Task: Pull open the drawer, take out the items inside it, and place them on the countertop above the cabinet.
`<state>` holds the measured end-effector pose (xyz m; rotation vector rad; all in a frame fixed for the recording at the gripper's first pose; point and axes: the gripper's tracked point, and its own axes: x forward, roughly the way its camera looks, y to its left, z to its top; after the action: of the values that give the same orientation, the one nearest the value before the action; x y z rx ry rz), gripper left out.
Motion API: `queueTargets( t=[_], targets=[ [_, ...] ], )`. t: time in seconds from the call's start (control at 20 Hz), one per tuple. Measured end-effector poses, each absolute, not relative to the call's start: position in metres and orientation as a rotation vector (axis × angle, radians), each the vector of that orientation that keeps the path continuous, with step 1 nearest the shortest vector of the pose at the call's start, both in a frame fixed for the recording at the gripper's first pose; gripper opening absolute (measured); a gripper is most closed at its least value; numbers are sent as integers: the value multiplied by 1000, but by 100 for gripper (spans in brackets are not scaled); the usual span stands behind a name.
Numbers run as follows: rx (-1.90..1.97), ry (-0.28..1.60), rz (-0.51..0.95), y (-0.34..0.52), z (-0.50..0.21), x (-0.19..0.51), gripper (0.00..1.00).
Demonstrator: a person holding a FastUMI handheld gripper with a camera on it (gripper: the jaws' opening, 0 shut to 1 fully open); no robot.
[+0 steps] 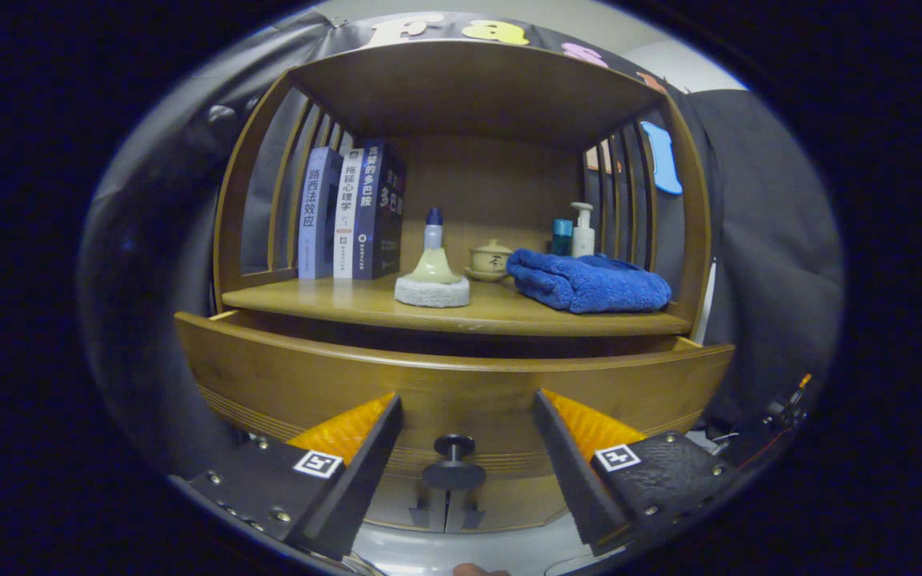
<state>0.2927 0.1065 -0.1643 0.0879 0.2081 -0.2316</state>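
Note:
The wooden drawer under the countertop stands pulled out a little, a dark gap showing behind its front panel; its inside is hidden. Its round dark knob sits low on the front panel, between my two fingers and apart from both. My gripper is open, with the fingers wide on either side of the knob, close to the drawer front. The countertop lies above and beyond the drawer.
On the countertop stand three books at the left, a bottle on a white round base, a small lidded cup, a folded blue towel and two bottles behind it. Slatted side walls and a top shelf enclose it.

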Motion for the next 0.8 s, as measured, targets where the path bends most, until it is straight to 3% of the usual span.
queueTargets(
  t=[0.8],
  targets=[
    [54,203,-248,104,-162,329,99]
  ],
)
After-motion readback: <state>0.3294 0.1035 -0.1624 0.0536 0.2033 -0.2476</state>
